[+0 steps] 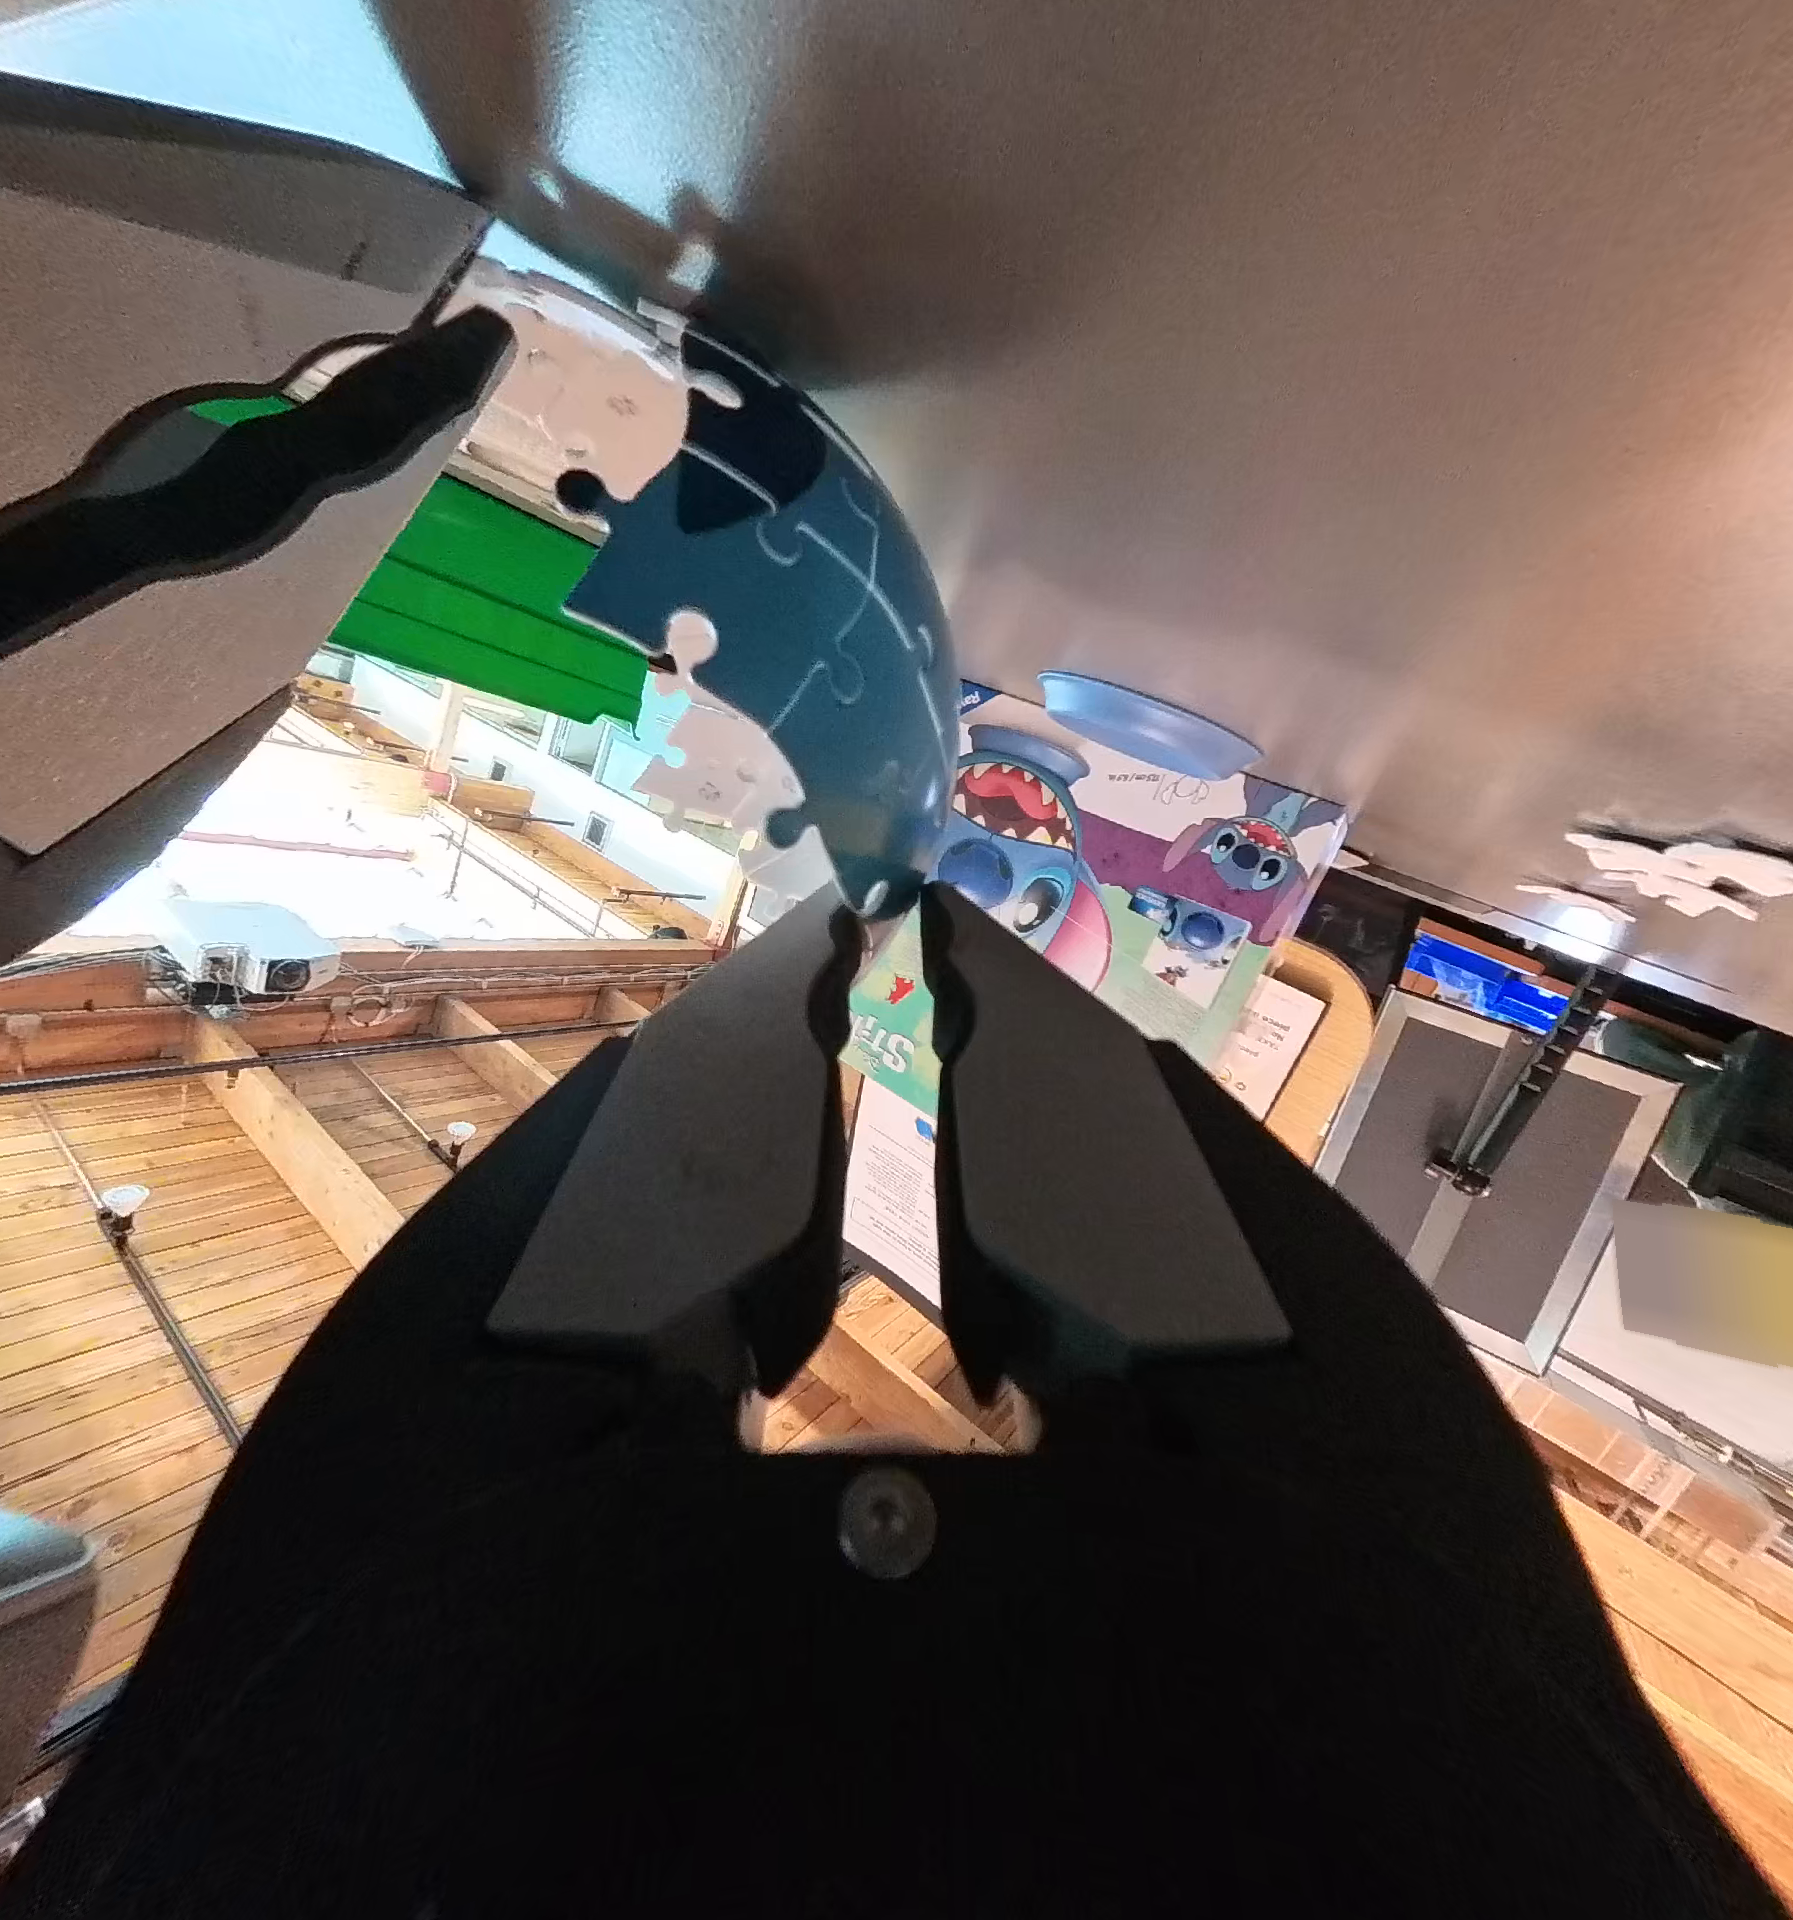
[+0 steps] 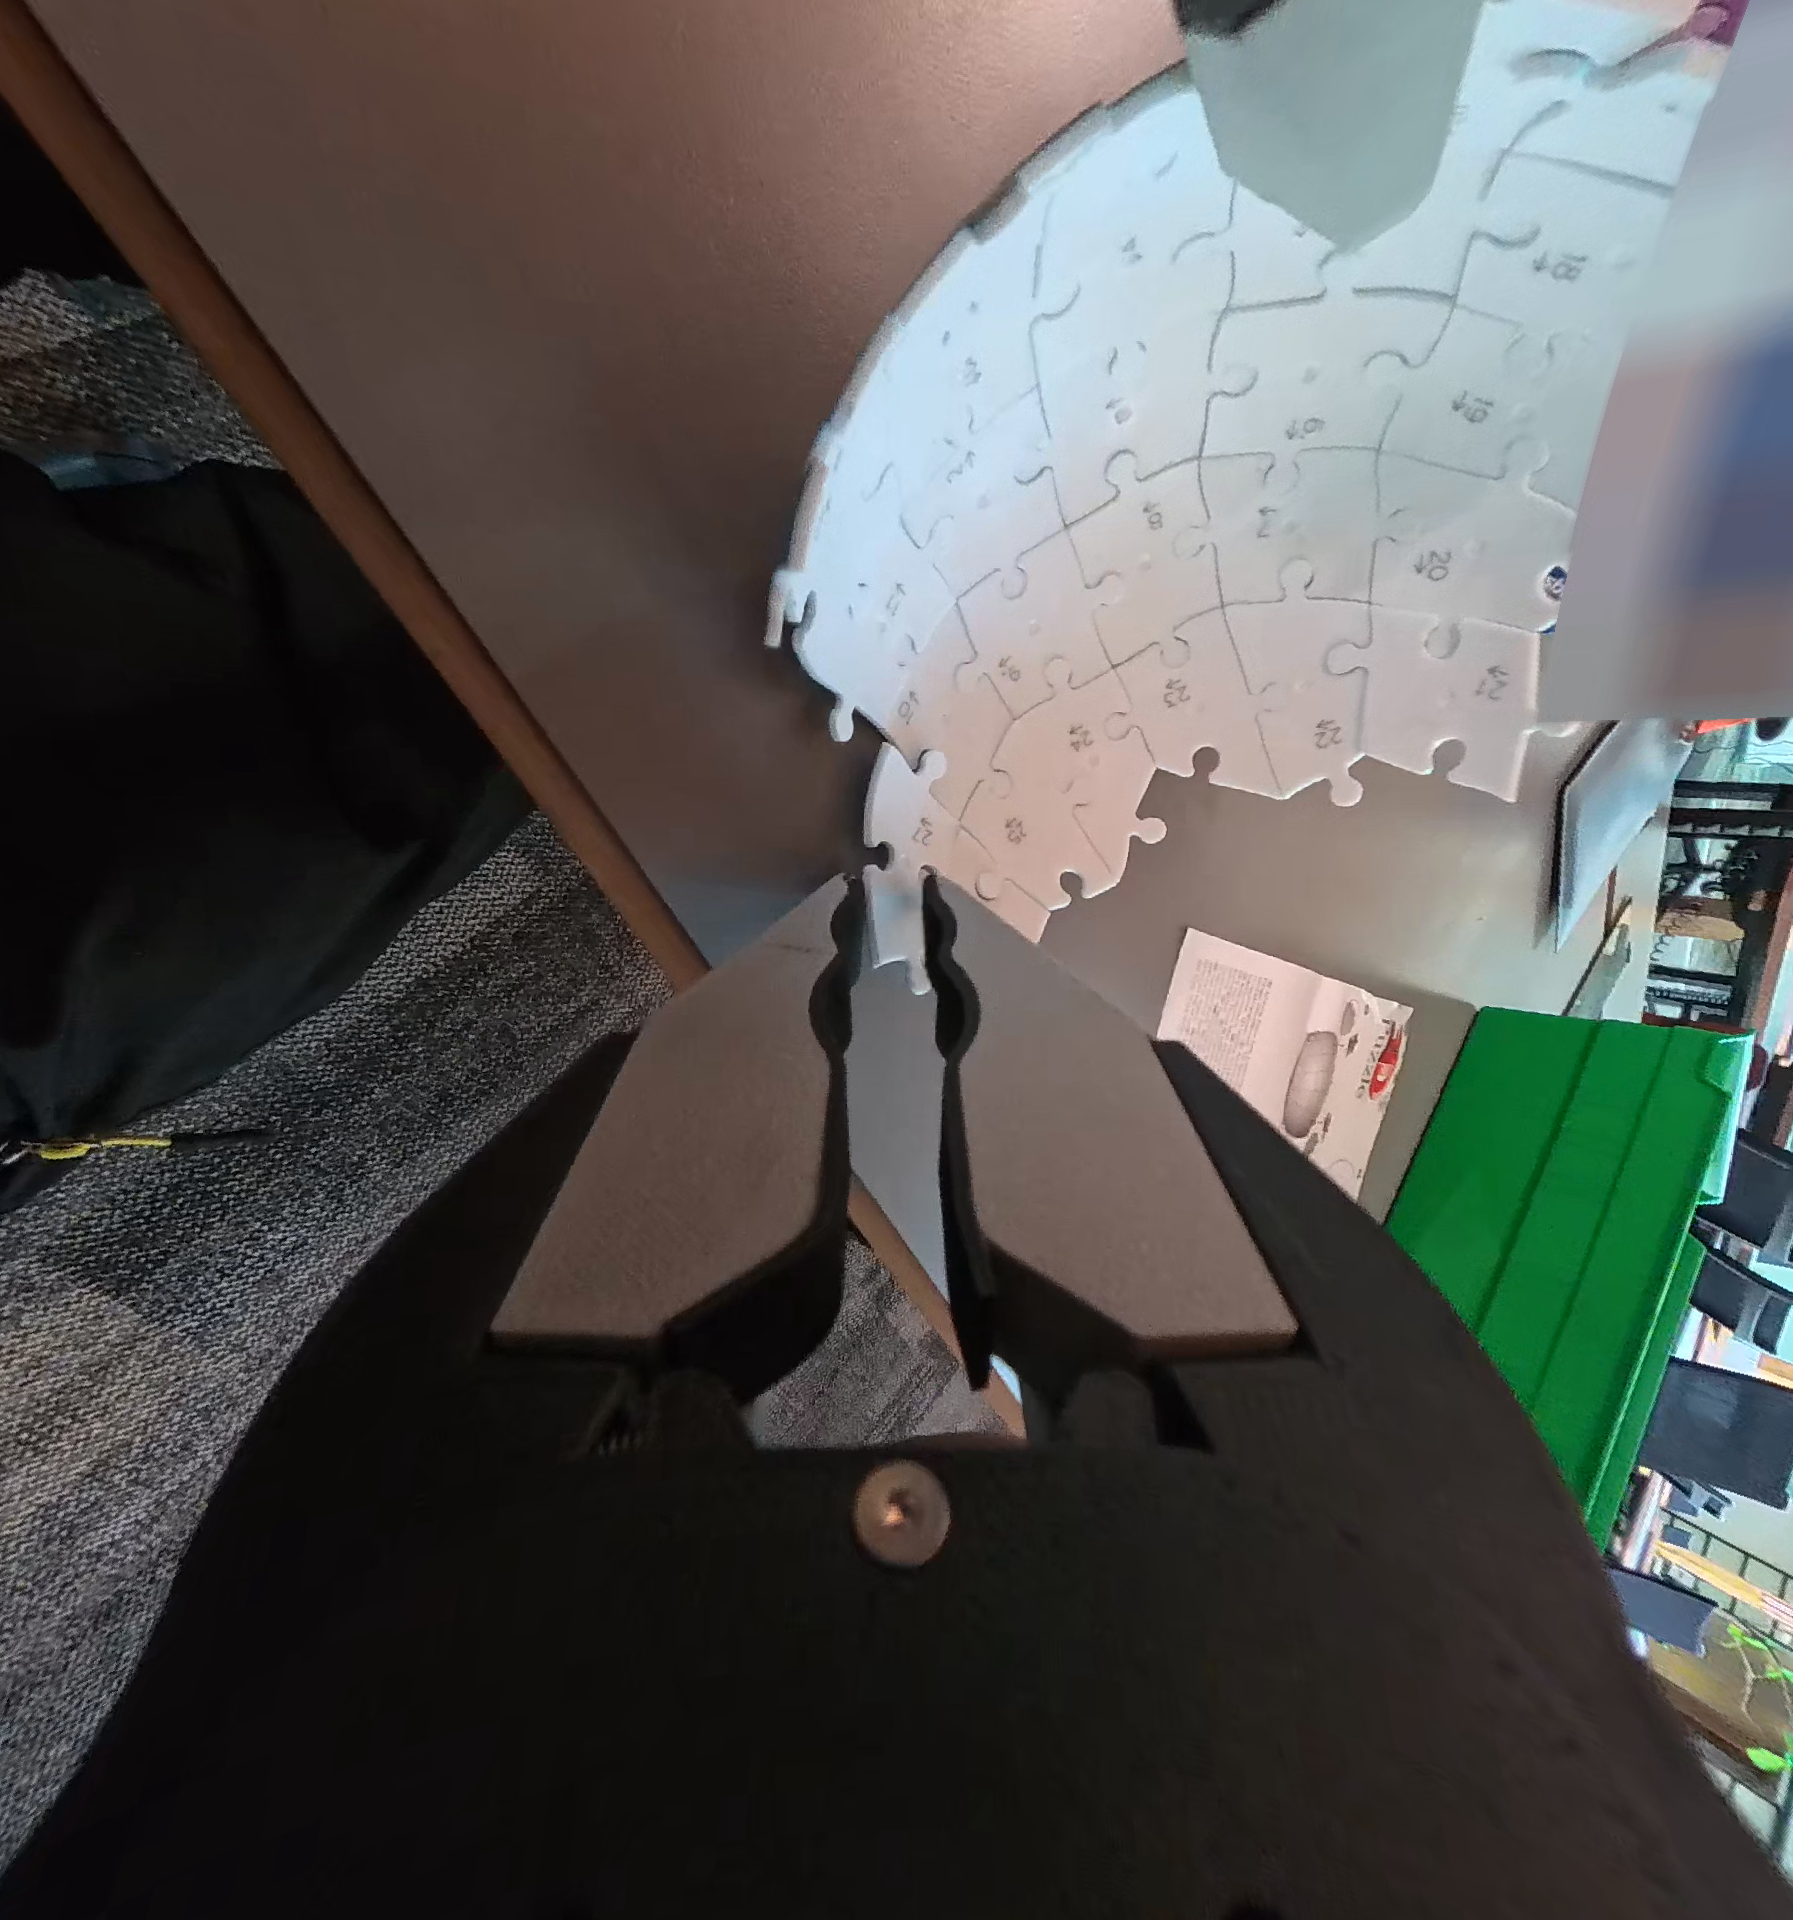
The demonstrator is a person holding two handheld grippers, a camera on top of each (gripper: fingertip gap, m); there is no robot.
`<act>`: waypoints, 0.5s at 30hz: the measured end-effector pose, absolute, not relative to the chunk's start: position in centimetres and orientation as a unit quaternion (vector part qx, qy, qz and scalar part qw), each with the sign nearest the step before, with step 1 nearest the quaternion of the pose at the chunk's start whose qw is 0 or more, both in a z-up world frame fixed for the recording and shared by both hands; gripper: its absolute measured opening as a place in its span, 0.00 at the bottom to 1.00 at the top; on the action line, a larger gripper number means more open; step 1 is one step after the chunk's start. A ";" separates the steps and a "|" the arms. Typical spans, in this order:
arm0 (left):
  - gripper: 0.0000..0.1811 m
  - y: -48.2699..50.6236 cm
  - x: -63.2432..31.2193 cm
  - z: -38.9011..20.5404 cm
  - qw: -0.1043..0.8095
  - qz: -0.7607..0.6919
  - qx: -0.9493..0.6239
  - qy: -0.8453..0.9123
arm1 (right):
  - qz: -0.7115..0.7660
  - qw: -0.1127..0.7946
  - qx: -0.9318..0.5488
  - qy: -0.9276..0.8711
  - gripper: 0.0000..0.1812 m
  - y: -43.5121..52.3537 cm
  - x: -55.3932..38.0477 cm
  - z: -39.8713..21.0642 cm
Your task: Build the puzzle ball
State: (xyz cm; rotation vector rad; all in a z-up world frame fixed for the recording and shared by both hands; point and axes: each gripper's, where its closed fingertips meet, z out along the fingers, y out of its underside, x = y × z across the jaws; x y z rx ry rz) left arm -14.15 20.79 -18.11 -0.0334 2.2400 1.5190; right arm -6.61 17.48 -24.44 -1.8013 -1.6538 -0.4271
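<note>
Partly built: left gripper (image 1: pixel 887 904) pinches puzzle ball (image 1: pixel 767 623) shell rim; right gripper (image 2: pixel 887 894) clamps its far edge; loose pieces (image 1: pixel 1692 868) remain on table (image 1: pixel 1287 364).

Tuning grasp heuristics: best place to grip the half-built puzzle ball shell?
Grip the puzzle ball shell at its open rim, one finger inside, one outside, as the right gripper and left gripper do. It is a thin curved wall, so a rim pinch probably holds best.
</note>
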 end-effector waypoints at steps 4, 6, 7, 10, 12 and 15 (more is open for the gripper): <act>0.04 21.0 -14.1 -18.0 0.212 0.552 -0.015 0.806 | -0.145 0.324 -0.693 -0.628 0.05 17.4 -6.7 -24.4; 0.04 21.0 -14.2 -18.0 0.211 0.553 -0.019 0.806 | -0.115 0.323 -0.702 -0.624 0.04 17.2 -7.0 -24.5; 0.04 21.0 -14.1 -18.0 0.211 0.553 -0.018 0.806 | -0.097 0.324 -0.708 -0.620 0.04 17.2 -7.1 -24.5; 0.04 20.9 -14.0 -18.1 0.212 0.550 -0.020 0.807 | -0.065 0.323 -0.725 -0.604 0.05 17.3 -7.1 -24.5; 0.04 20.8 -14.0 -18.2 0.212 0.549 -0.020 0.809 | -0.053 0.324 -0.732 -0.597 0.05 17.3 -7.1 -24.5; 0.04 20.8 -13.9 -18.1 0.212 0.548 -0.020 0.809 | -0.033 0.323 -0.741 -0.588 0.07 17.2 -7.1 -24.5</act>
